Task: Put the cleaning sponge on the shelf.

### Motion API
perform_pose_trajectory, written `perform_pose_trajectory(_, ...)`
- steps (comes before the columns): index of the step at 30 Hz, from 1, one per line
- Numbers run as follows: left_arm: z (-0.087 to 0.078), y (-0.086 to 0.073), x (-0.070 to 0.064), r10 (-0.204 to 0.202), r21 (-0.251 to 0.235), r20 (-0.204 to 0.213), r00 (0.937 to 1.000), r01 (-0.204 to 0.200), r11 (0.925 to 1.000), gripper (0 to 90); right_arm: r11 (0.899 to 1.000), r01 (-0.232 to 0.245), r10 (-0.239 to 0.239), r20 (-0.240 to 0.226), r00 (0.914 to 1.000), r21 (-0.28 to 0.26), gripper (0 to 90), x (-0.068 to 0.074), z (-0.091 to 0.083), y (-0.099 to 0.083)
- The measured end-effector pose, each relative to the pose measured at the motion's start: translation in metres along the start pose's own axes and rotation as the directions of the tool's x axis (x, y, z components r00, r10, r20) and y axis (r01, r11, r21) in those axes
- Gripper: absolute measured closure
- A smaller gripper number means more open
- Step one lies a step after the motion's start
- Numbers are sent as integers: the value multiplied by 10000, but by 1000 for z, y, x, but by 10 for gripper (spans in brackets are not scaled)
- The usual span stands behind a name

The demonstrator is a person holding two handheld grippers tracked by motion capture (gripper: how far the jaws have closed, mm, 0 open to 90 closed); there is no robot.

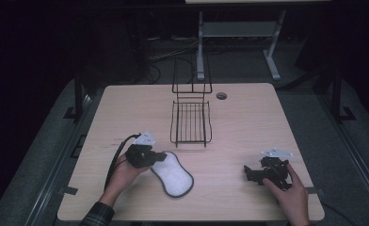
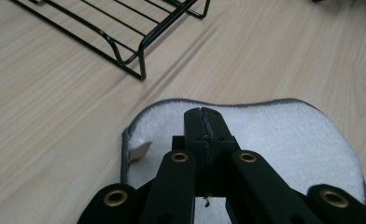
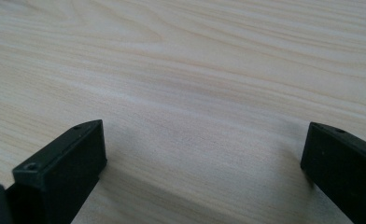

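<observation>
- High view: left claw (image 1: 160,157) sits at the near-left end of the white fluffy peanut-shaped pad with grey trim (image 1: 174,173), on the pale wood worktop (image 1: 248,122), just near of the black wire rack (image 1: 190,123).
- Left gripper view: jaws clenched, over the pad; whether they pinch pile, cannot tell. Reopen, bite the trim edge.
- Right gripper view: right claw (image 3: 202,154) released, over bare worktop.

In the left gripper view the wire rack (image 2: 125,32) is cut off by the top edge, and the white pad's (image 2: 284,140) near part hides behind the left gripper (image 2: 204,122); whether its closed jaws pinch any fabric is unclear
</observation>
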State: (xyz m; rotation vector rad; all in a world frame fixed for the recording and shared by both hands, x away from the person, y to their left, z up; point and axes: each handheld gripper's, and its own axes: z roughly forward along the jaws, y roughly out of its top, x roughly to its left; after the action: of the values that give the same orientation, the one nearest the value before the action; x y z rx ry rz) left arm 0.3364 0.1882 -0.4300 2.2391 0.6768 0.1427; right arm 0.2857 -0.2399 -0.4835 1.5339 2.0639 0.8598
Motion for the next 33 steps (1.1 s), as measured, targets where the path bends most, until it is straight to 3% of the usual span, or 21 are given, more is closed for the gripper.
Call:
perform_pose_trajectory(9, 17, 5, 5, -57, 228, 8, 10000, 57, 9997, 897, 10000, 10, -10, -14, 10000, 1, 0, 0, 0, 0)
perform_pose_trajectory(16, 21, 1, 10, -196, 496, -149, 9997, 203, 9986, 897, 10000, 30, -30, -29, 10000, 1, 0, 0, 0, 0)
perform_pose_trajectory(17, 21, 0, 10, -122, 666, -179, 9998, 133, 9977, 897, 10000, 27, -27, -30, 10000, 1, 0, 0, 0, 0)
perform_pose_trajectory(24, 16, -5, 12, -337, 588, -209, 9992, 349, 9977, 897, 10000, 33, -33, -43, 10000, 1, 0, 0, 0, 0)
perform_pose_trajectory(33, -2, -21, 16, -684, 628, -544, 9962, 718, 9954, 897, 10000, 50, -50, -48, 10000, -2, 0, 0, 0, 0)
